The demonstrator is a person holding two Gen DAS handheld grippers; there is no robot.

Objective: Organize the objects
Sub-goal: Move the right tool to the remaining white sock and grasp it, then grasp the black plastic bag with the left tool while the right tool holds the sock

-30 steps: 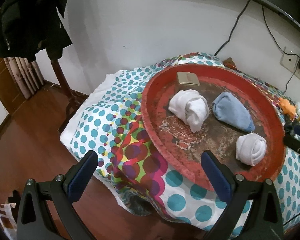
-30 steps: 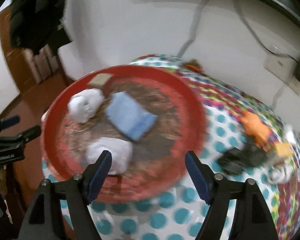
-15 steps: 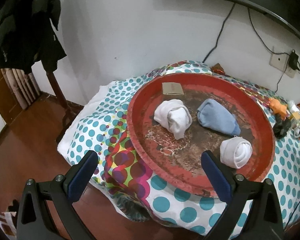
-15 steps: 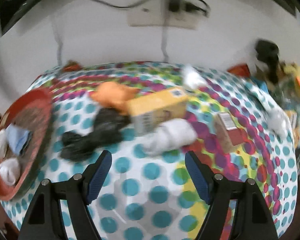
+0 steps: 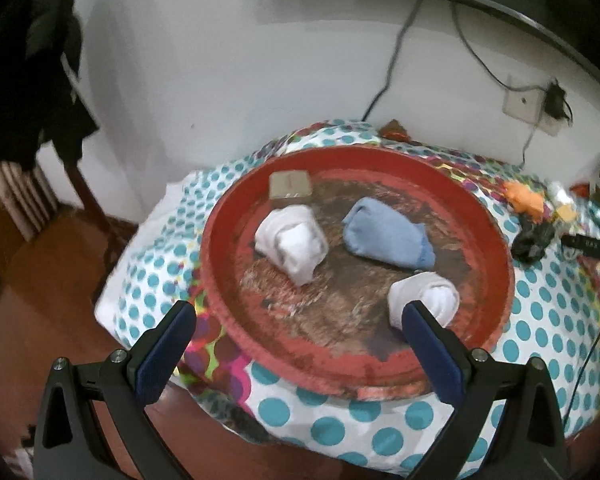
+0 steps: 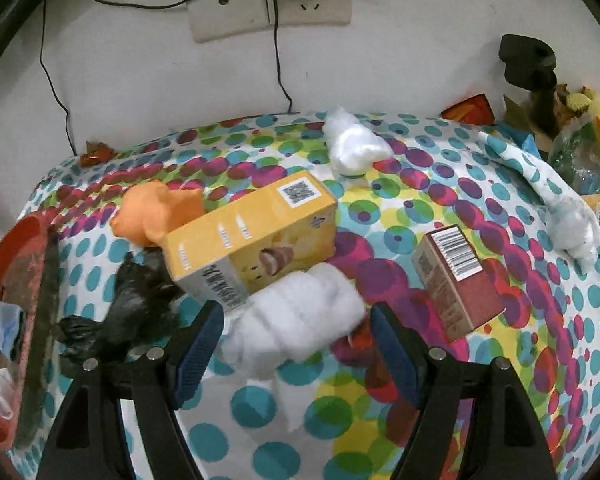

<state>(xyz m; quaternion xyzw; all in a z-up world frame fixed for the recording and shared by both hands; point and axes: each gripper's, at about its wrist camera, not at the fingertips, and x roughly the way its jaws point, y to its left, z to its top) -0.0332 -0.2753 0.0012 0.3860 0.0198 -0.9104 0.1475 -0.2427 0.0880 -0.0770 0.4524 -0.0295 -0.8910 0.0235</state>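
right gripper (image 6: 296, 344) jaws wide around the white sock roll (image 6: 296, 326) at bottom center, left gripper (image 5: 300, 340) jaws wide too, over the red tray (image 5: 500, 256) mid-frame holding three rolls

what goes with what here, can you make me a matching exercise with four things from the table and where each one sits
Things:
1. blue sock roll
2. yellow box
3. fluffy white roll
4. brown box

Places:
A. between the open fingers of the right gripper
B. inside the red tray
C. on the dotted cloth, right of the fluffy roll
D. against the orange sock

Pairs: 1-B, 2-D, 3-A, 4-C
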